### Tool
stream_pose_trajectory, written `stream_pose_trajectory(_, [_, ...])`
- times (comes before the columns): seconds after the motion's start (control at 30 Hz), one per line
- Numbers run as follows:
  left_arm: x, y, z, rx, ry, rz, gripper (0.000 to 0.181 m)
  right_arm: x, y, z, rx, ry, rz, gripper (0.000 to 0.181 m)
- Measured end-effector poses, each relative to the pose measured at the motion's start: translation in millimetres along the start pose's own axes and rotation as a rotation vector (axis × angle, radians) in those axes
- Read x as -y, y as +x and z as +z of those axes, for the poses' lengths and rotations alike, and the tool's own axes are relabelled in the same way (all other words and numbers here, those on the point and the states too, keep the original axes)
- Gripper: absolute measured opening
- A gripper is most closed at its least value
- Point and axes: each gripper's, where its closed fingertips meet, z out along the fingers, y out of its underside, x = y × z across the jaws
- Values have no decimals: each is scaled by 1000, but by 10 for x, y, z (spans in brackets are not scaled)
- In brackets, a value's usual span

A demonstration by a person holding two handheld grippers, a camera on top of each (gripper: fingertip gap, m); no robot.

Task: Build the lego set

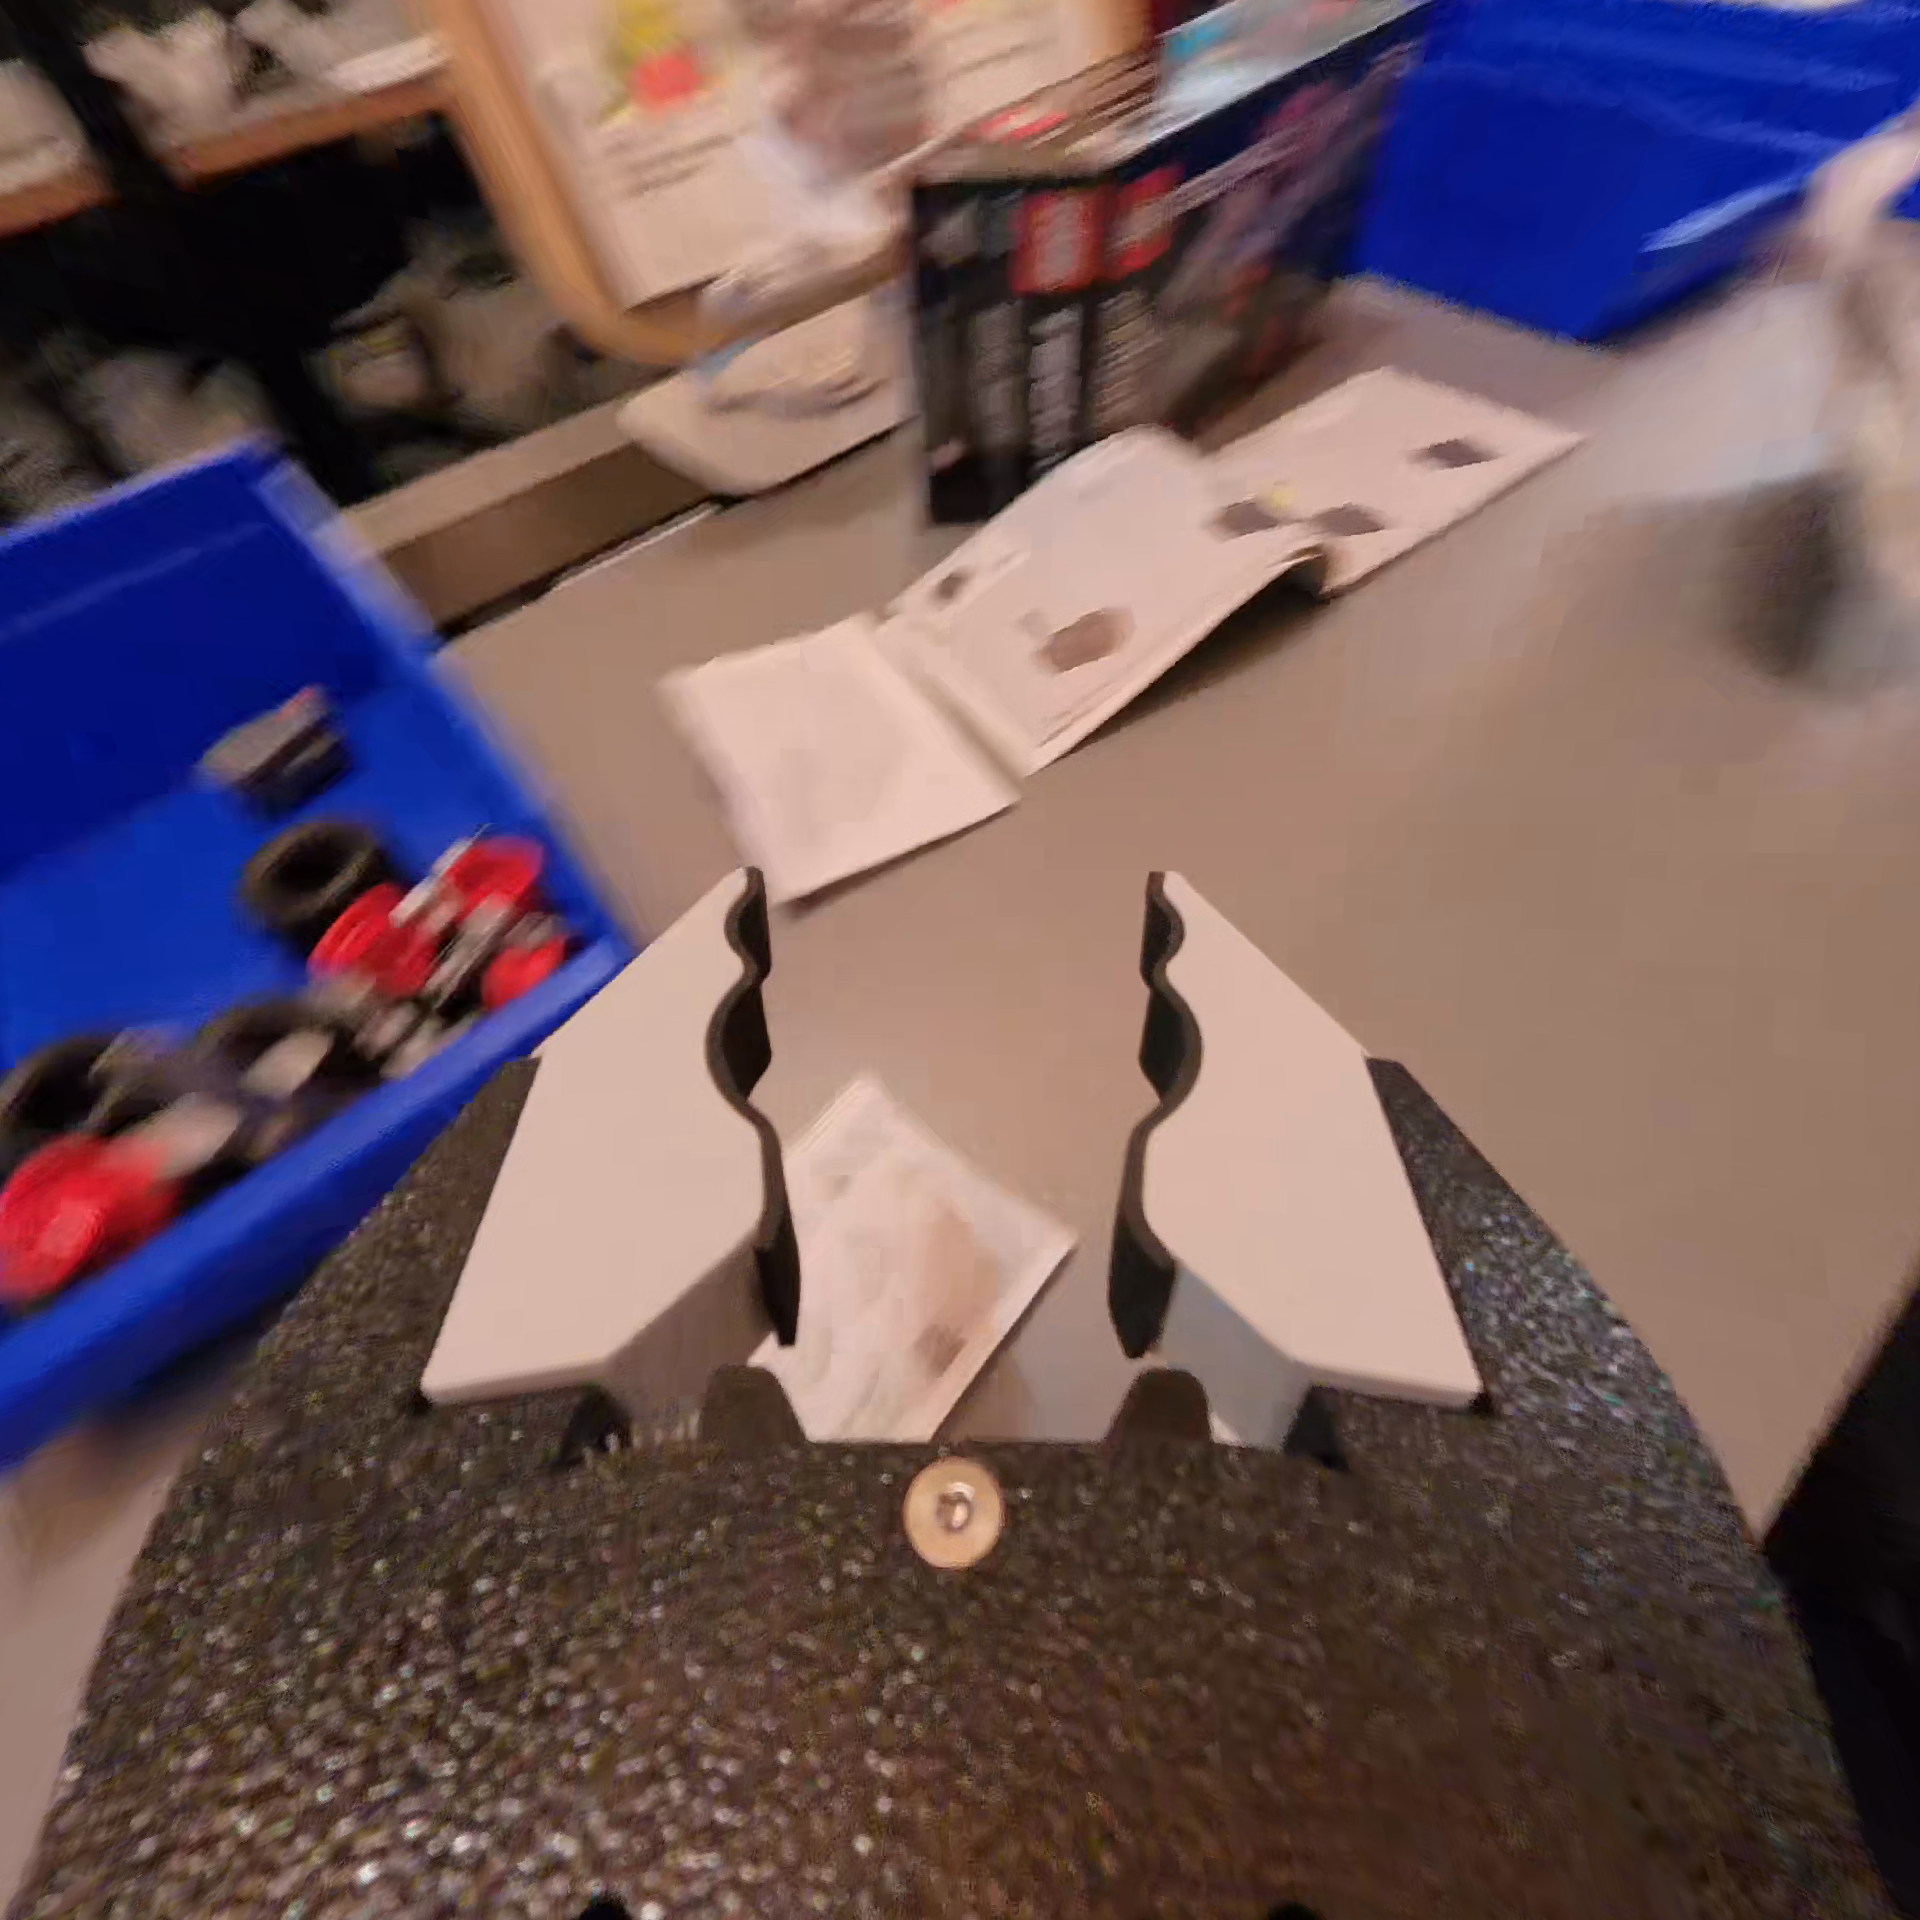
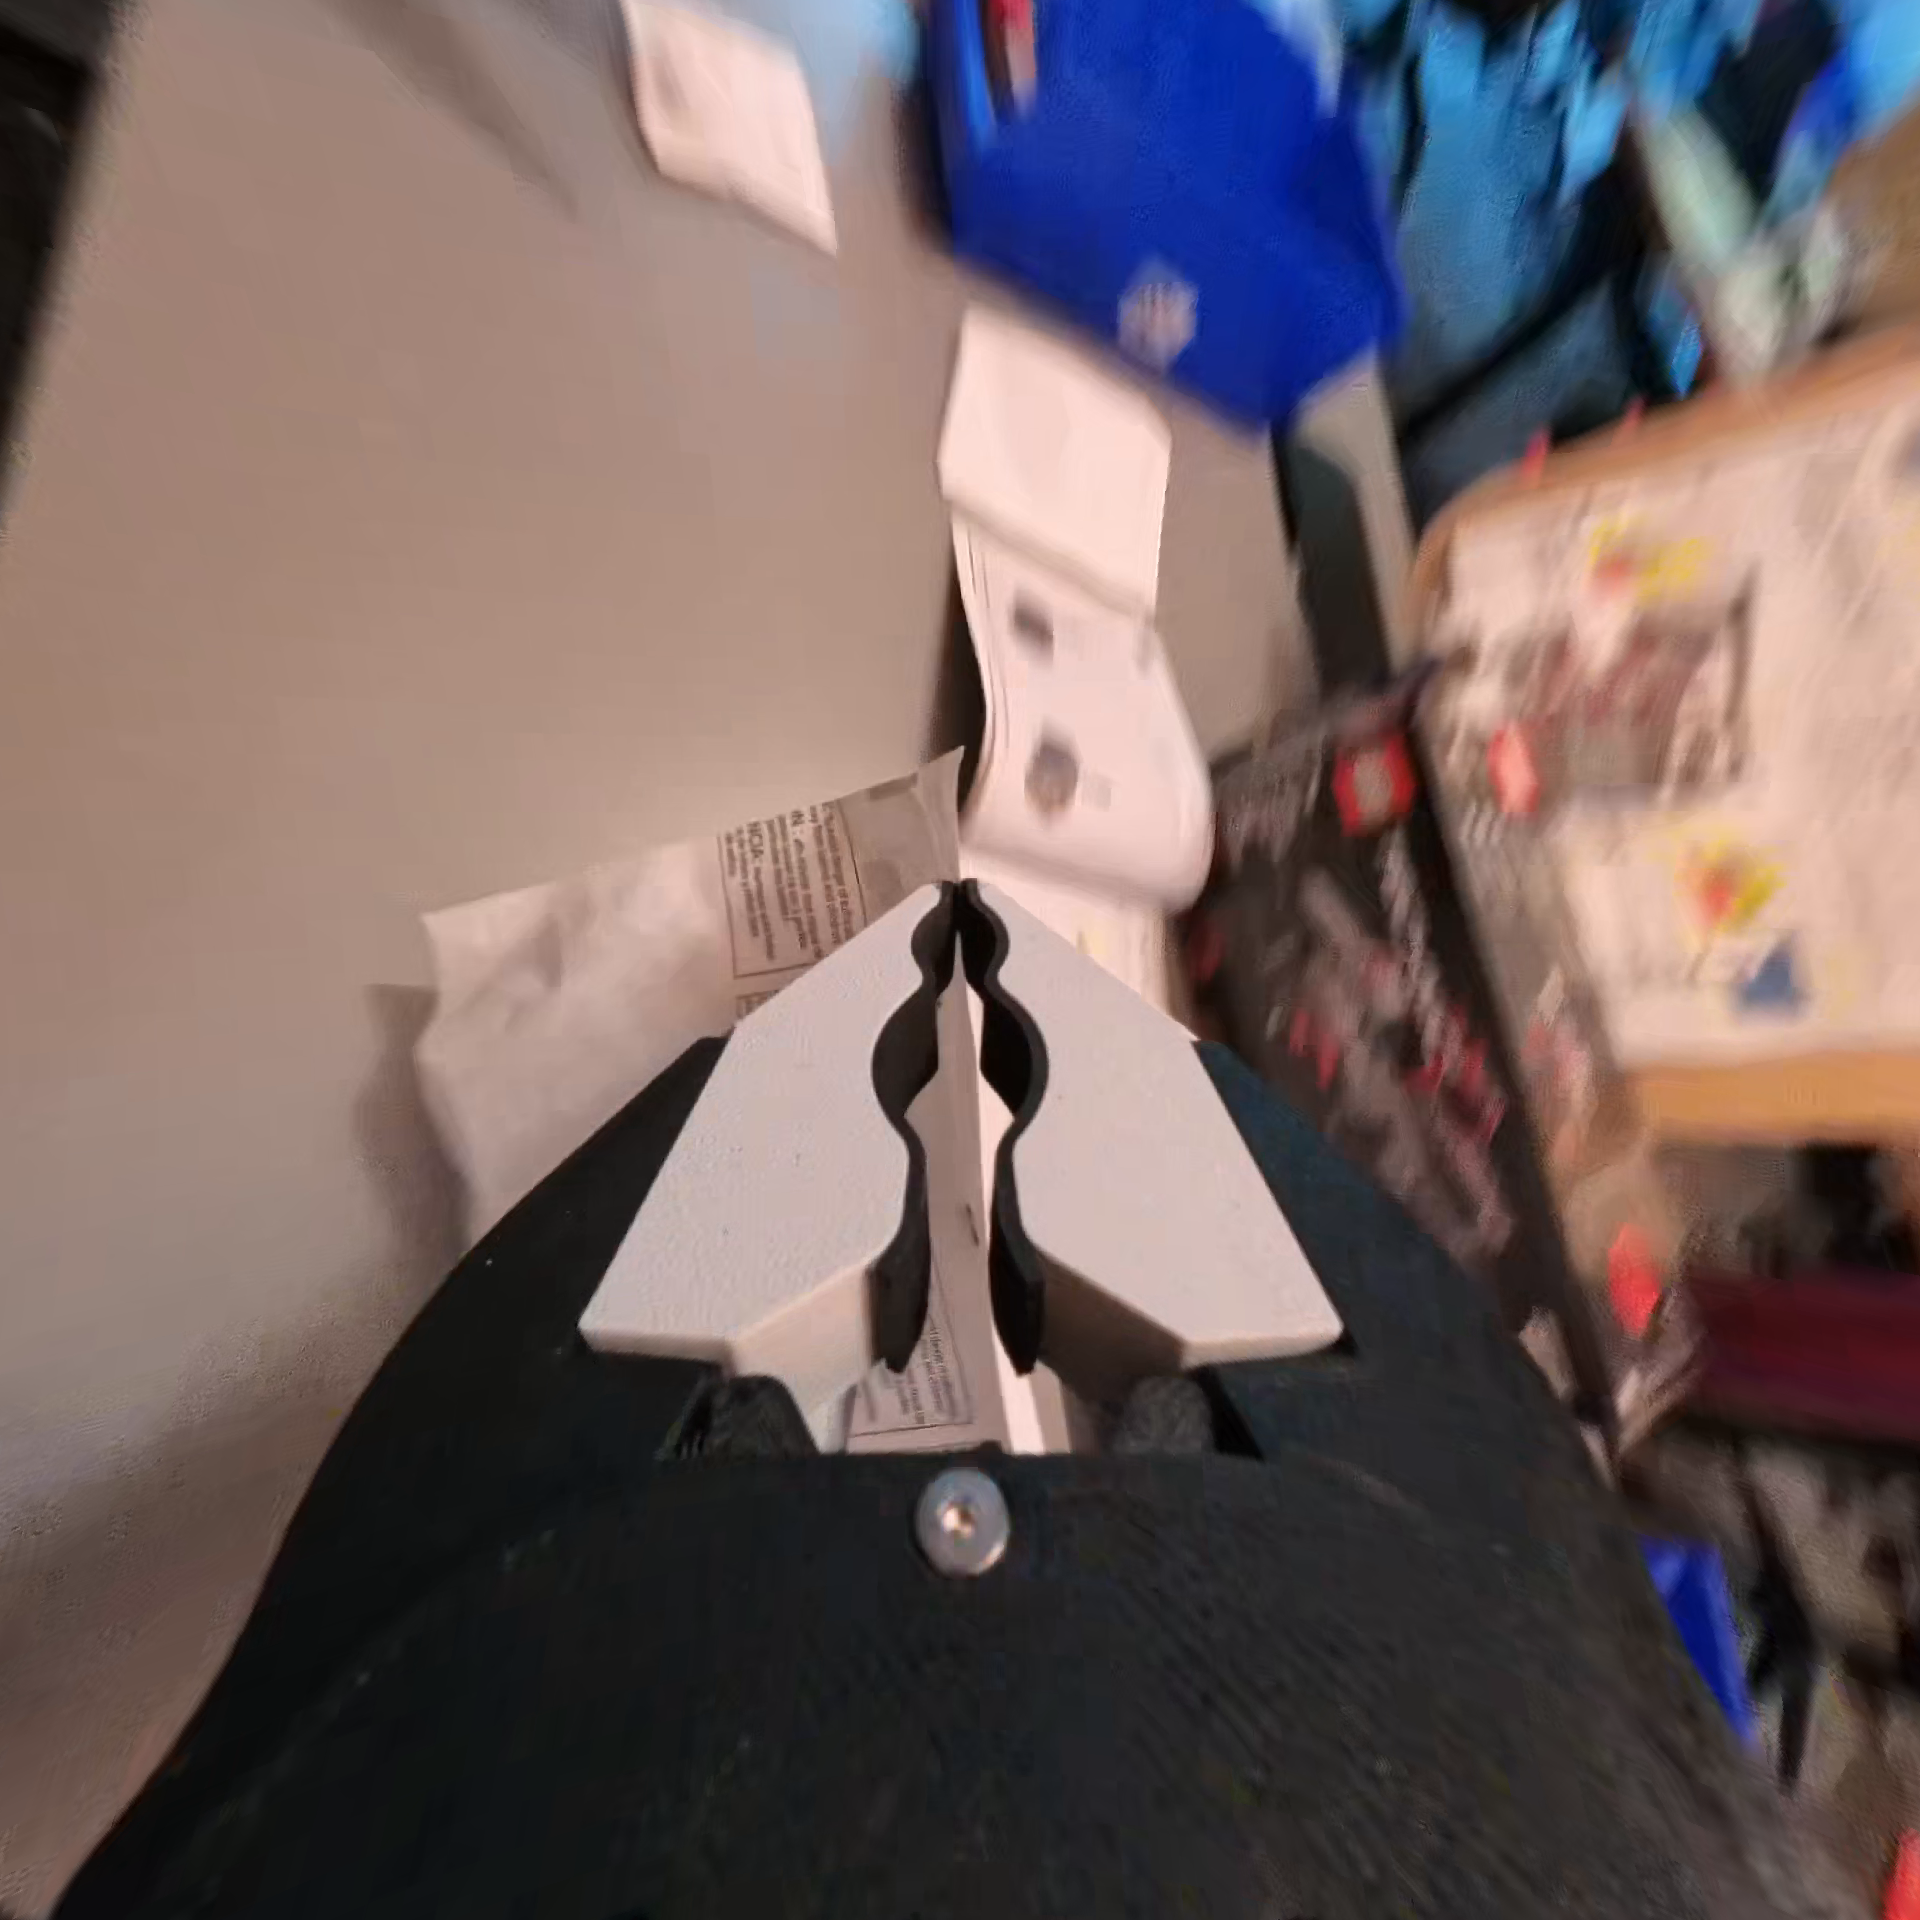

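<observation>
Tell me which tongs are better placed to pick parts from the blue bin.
Left. The left tongs are open and empty, with the blue bin close beside them; the right tongs are shut on a paper bag.

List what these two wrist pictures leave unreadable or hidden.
- Left wrist view: parts in the blue bin smeared by motion blur; only red and black shapes show.
- Right wrist view: the paper bag pinched by the right gripper; its contents are hidden.
- Right wrist view: the lego box is blurred.
</observation>
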Motion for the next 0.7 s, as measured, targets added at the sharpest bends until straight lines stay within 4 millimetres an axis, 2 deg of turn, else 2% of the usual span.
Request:
stream_pose_trajectory(0.03, [136,205,76,-90,25,51,69,267,-49,-46,14,92,-62,0])
stream_pose_trajectory(0.1, [397,596,195,-260,70,157,69,727,-135,-125,36,248,-157,0])
stream_pose_trajectory(0.17, [635,894,295,-394,109,238,69,1076,-240,-172,82,375,-223,0])
stream_pose_trajectory(0.3, [983,1360,405,-663,141,329,71,1533,-451,-204,242,656,-258,0])
stream_pose_trajectory(0.4, [1051,1622,502,-864,131,360,72,1725,-526,-166,364,847,-220,0])
stream_pose_trajectory(0.53, [1116,1883,638,-1083,143,250,69,1908,-564,-75,431,987,-198,0])
stream_pose_trajectory(0.63, [1093,1952,759,-1119,160,254,71,1914,-655,-19,477,986,-200,0])
stream_pose_trajectory(0.7, [1049,1984,768,-1143,170,294,70,1856,-714,-9,509,956,-196,0])
